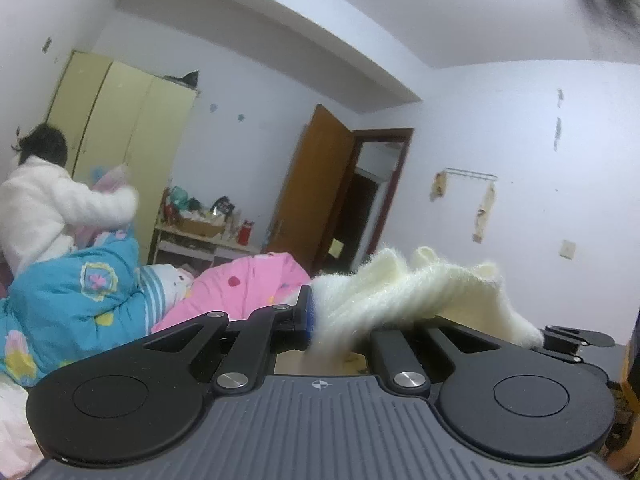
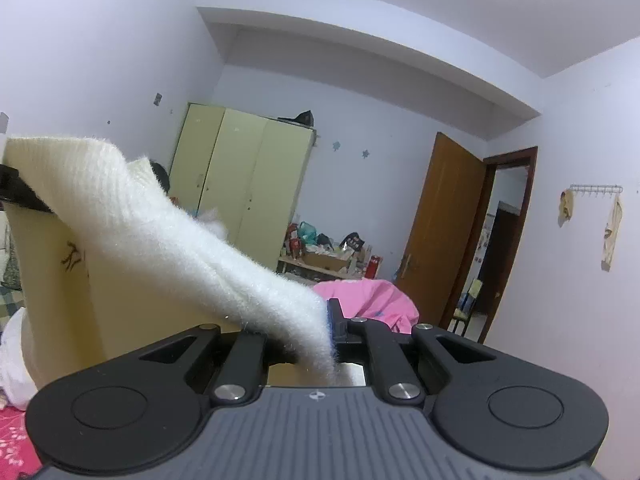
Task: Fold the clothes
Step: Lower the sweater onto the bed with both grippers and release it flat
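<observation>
Level wrist views, shared wardrobe (image 1: 120, 128) (image 2: 244, 184)

One cream knit garment (image 1: 420, 292), two tools, left (image 1: 310, 316) and right (image 2: 326, 328), one three-door wardrobe (image 2: 244, 184), one open door (image 2: 440, 232)

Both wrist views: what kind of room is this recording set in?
Most likely a home bedroom. A pale green wardrobe stands against the far wall, pink bedding and a blue patterned quilt lie heaped in front of it, and a wooden door stands open.
</observation>
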`<control>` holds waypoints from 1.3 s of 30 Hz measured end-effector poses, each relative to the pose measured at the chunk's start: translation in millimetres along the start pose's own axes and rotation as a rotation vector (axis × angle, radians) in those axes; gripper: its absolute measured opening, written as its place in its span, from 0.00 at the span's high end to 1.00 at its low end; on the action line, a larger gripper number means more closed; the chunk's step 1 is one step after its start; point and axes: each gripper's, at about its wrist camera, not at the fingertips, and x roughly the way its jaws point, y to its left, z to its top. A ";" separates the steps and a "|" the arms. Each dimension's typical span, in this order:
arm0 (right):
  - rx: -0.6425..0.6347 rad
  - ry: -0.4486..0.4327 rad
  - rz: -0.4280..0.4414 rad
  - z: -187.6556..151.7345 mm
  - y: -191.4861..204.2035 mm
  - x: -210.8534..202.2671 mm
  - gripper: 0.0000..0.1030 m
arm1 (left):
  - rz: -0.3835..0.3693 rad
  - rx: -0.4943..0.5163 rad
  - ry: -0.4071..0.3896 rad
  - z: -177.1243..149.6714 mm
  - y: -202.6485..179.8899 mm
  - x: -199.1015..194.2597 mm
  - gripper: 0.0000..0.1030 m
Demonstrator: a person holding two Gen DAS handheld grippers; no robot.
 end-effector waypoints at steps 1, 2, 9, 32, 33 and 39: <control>0.008 0.008 0.005 -0.3 -0.5 -6.5 0.91 | -0.004 0.003 0.010 0.4 -2.6 -2.9 0.95; 0.020 0.021 0.010 -0.5 -2.4 -12.0 0.91 | -0.006 0.005 0.020 -0.9 -4.1 -5.6 0.95; 0.040 0.174 0.061 -11.9 -1.2 -13.7 0.91 | 0.042 -0.060 0.141 -18.8 4.9 9.1 0.95; 0.218 0.950 0.322 -337.2 23.3 473.2 0.80 | 0.563 -0.282 0.793 -307.0 262.8 366.1 0.52; 0.201 0.993 0.308 -358.2 30.2 483.9 0.78 | 0.577 -0.309 0.804 -314.0 268.5 364.7 0.52; 0.355 0.964 0.300 -373.3 -4.8 451.8 0.67 | 0.605 -0.367 0.725 -297.8 264.5 316.8 0.51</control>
